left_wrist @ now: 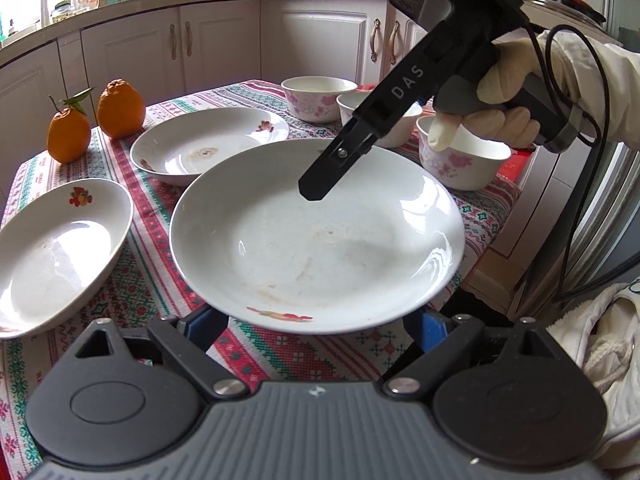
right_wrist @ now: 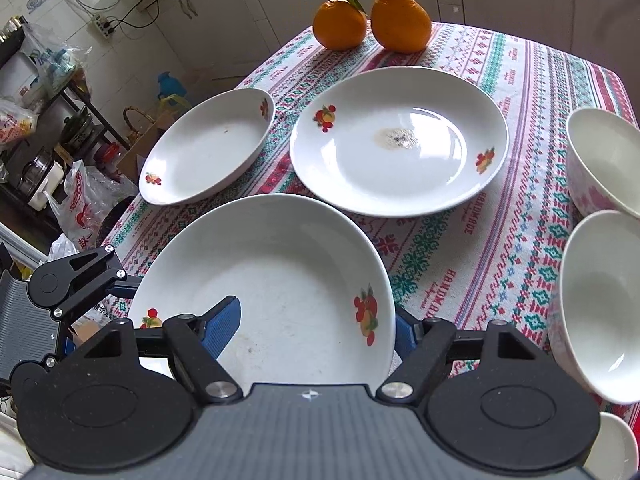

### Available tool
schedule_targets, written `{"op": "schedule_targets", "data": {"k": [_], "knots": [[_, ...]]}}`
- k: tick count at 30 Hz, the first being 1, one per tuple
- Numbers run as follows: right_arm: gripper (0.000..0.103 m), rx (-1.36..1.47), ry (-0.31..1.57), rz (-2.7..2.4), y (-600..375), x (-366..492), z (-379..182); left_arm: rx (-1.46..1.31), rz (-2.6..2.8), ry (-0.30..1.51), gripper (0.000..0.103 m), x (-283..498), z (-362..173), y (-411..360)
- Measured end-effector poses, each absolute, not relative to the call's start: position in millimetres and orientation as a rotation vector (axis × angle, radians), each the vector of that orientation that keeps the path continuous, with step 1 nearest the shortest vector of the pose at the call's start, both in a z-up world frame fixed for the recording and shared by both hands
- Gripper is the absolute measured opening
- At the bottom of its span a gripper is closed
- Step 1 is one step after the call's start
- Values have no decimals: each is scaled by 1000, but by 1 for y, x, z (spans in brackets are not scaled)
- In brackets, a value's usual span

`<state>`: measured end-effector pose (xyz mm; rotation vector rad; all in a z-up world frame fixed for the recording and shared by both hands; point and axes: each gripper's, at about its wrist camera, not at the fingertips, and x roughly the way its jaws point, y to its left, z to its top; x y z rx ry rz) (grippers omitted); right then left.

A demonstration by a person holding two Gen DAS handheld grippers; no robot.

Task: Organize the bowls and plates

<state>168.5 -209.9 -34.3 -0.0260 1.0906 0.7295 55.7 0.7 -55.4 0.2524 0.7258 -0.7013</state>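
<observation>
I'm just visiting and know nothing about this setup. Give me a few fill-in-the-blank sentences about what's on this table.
1. ___ oranges stand together at the far end of the patterned tablecloth.
2. The number of white plates with fruit prints is ___.
3. The flower prints on the white bowls are coloured ___.

Missing words: two; three; pink.

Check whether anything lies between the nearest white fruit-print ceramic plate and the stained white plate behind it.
Nothing visible does. Between the nearest white fruit-print plate and the stained white plate lies only patterned tablecloth. The two oranges stand beyond the stained plate, and the white bowls sit off to the right.
</observation>
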Motion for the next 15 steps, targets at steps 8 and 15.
{"op": "schedule_targets", "data": {"k": [8, 15], "knots": [[81, -52, 1076, 764, -188, 176, -25, 234, -663, 719, 94, 57, -45, 18], [81, -81, 1055, 809, -161, 185, -15, 231, -617, 715, 94, 60, -38, 38]]}}
